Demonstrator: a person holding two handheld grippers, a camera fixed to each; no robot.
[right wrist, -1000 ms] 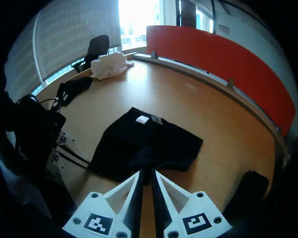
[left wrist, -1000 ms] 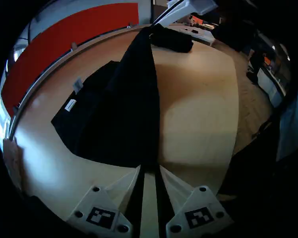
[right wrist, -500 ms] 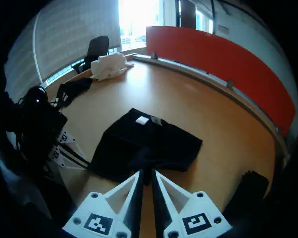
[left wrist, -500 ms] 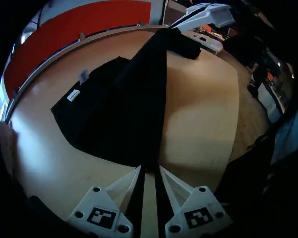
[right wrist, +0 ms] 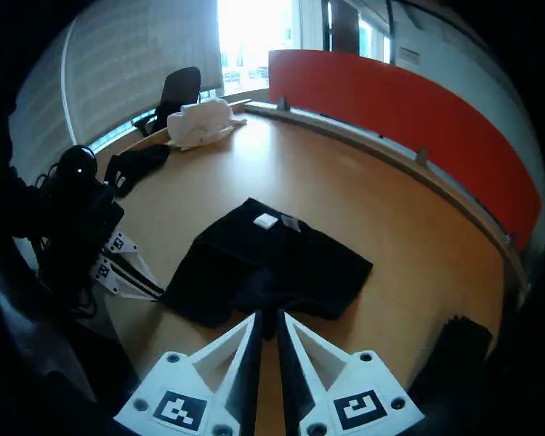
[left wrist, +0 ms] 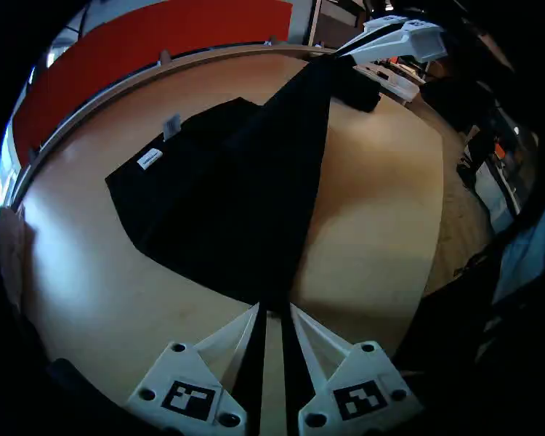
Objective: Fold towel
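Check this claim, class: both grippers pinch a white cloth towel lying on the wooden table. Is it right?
The colour is wrong: the cloth towel is black, not white. The right gripper view shows it lying on the wooden table, pinched by the right gripper. The left gripper pinches it too.

Your left gripper view sits low and close behind the left gripper (left wrist: 274, 309). It faces across the table (left wrist: 374, 218) along the raised edge of the black towel (left wrist: 229, 203). The red partition (left wrist: 163, 36) runs up its left side, and the right gripper (left wrist: 349, 52) is far ahead at the top. Your right gripper view rides higher, tilted down over the tabletop toward the bright window (right wrist: 254, 36), with the partition on its right and the left gripper off to its left. Both views share the towel, the tabletop and the partition, seen from different sides.
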